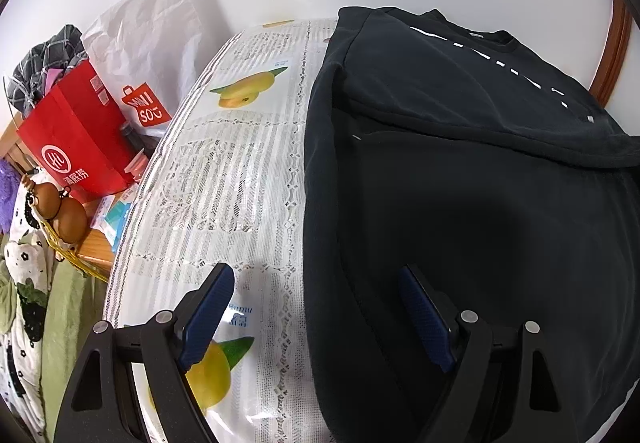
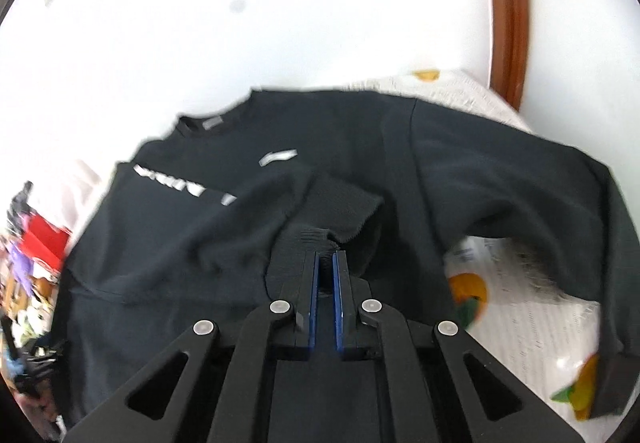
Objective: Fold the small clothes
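Sweatshirt [image 2: 248, 243]: black, spread flat on the counter [image 1: 224, 171], collar toward the wall.
Right gripper [image 2: 327, 257]: jaws closed on the ribbed cuff [image 2: 316, 235] of the right sleeve, over the chest.
Sleeve axis: from the jaws out to the right shoulder.
Left gripper [image 1: 316, 307]: jaws wide open, empty, over the left hem edge.
Nearer hand: the right one; I judge it lays the sleeve across next.

Bright, even light; fisheye-warped edges; right view motion-blurred.
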### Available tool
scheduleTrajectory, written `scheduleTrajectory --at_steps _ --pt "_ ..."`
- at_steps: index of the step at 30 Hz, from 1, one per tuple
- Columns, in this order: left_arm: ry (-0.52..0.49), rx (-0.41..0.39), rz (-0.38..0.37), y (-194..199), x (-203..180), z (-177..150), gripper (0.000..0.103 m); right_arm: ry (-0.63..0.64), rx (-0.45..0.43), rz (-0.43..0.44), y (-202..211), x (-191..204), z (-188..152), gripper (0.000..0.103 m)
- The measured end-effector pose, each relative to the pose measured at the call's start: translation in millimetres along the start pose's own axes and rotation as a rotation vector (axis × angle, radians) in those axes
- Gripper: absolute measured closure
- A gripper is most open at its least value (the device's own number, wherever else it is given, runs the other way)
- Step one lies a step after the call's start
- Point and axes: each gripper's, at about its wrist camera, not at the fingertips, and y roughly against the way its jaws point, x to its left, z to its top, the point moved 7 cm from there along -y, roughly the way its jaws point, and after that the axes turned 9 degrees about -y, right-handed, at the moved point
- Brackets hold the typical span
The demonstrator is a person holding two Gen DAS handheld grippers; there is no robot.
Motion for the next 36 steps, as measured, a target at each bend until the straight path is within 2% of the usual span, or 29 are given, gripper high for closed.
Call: scheduleTrajectory --at_steps 3,4,8,10,14,20,24,25,26,27,31,36 --pt "-0.003 -0.013 0.0 2.6 -1.3 1.6 0.02 0.006 0.022 0.013 13.3 -1.2 -6.6 0.096" --pt "0.0 -0.016 -0.002 3.3 -0.8 1.8 0.02 0.025 0.038 -0.009 11.8 -2.0 -11.5 0.096" --pt "0.016 -0.029 -0.007 8.0 4.1 3.4 0.02 0.113 0.078 -0.195 2.8 -11.1 -30.3 0.096" --pt "0.016 -0.033 0.0 9.7 6.5 2.8 0.02 0.114 0.076 -0.184 5.8 -12.1 -34.6 0.094" --pt "0.02 -0.023 -0.003 7.4 8.9 -3.9 0.02 0.086 0.068 -0.189 8.8 -24.3 -45.7 0.073" --pt "0.019 -0.026 -0.013 12.5 9.6 -10.0 0.021 0.072 0.134 -0.241 7.3 -46.4 -77.1 0.073" --pt "0.012 -0.049 -0.012 22.7 7.2 -7.7 0.021 0.044 0.084 -0.232 32.5 -57.1 -83.6 0.071" --pt "0.009 -0.056 -0.01 25.5 6.1 -7.0 0.021 0.025 0.069 -0.234 40.1 -62.1 -84.1 0.067" --pt "0.006 -0.063 -0.009 28.1 4.5 -6.4 0.022 0.008 0.057 -0.253 47.7 -68.2 -83.9 0.06" --pt "0.003 -0.072 -0.01 31.0 2.3 -5.6 0.022 0.001 0.042 -0.278 56.1 -75.5 -84.1 0.058" --pt "0.0 -0.084 -0.016 35.8 -4.1 -6.3 0.022 0.002 -0.04 -0.377 92.5 -109.9 -80.9 0.058" --pt "-0.013 -0.076 -0.02 33.8 -15.6 -9.6 0.022 -0.044 -0.094 -0.43 120.6 -158.6 -82.3 0.051"
